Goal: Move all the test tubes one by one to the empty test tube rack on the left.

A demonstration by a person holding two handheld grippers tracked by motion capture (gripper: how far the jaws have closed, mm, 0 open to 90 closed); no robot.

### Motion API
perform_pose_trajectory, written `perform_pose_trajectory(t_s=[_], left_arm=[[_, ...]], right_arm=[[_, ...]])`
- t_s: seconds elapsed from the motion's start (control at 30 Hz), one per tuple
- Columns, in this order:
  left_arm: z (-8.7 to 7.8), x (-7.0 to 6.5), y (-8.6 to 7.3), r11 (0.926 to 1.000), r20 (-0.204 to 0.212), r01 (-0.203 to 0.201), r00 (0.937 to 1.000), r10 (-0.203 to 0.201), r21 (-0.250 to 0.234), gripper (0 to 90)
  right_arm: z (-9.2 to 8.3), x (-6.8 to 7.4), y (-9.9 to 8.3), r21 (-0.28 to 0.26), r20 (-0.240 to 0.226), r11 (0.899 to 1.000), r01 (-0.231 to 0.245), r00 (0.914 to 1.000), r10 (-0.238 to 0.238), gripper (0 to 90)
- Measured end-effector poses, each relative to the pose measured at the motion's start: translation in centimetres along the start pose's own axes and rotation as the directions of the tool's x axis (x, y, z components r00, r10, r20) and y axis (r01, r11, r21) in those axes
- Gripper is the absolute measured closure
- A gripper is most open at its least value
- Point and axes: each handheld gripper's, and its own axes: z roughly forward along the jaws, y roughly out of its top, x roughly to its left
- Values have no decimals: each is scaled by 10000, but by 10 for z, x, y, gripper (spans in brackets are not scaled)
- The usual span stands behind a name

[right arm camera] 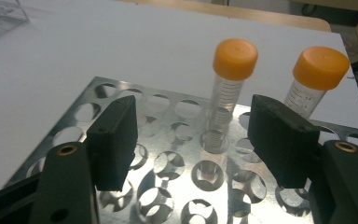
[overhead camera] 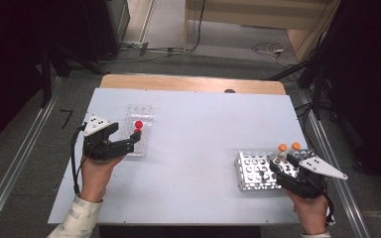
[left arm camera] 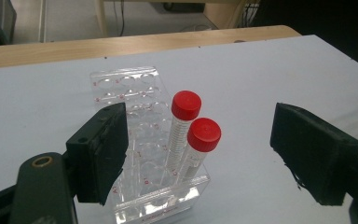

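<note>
While my left gripper (left arm camera: 198, 154) stands open around two clear, red-capped tubes (left arm camera: 186, 135) in the glossy acrylic rack (left arm camera: 135, 93), my right gripper (right arm camera: 193, 140) hangs open over the perforated steel rack (right arm camera: 177, 163), where two orange-capped tubes (right arm camera: 230, 84) stand upright at its far edge on the white table (overhead camera: 193, 129).

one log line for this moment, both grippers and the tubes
left gripper: open, at red-capped tubes in clear rack | right gripper: open, at orange-capped tubes in metal rack | held: nothing
</note>
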Motion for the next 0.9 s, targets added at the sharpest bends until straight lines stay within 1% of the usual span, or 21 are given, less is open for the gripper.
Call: perform_pose_trajectory(t_s=[0.03,0.1,0.13,0.27,0.33,0.37,0.53,0.73,0.9], left_arm=[[0,0,0,10000,29,44,10000,-44,-50,196],[-2,-1,0,9998,10,17,10000,-17,-173,199],[-3,-1,1,9998,-41,-4,10000,3,-189,202],[-2,-2,1,9999,43,-33,10000,33,-150,203],[-1,-3,1,9999,51,-33,10000,34,-143,202],[-1,-3,1,9999,43,-52,10000,52,-130,202],[-1,-4,1,9999,86,-91,9999,93,-129,203],[0,-5,0,9999,74,-94,9999,94,-74,203],[0,-6,0,9999,109,-117,9999,118,-92,203]], right_arm=[[3,-2,0,62,97,10000,-61,9999,61,332],[9,-6,-1,131,100,9997,-198,9998,197,371],[11,-8,-1,153,160,9996,-243,9996,240,388],[17,-13,2,84,281,9993,-364,9990,362,456],[20,-13,3,123,279,9992,-382,9989,378,495],[21,-13,3,143,309,9995,-289,9991,284,516],[28,-11,4,361,416,9987,-349,9986,334,593],[30,-12,4,387,605,9988,-303,9978,279,696],[27,-12,5,244,594,9992,-332,9977,317,709]])
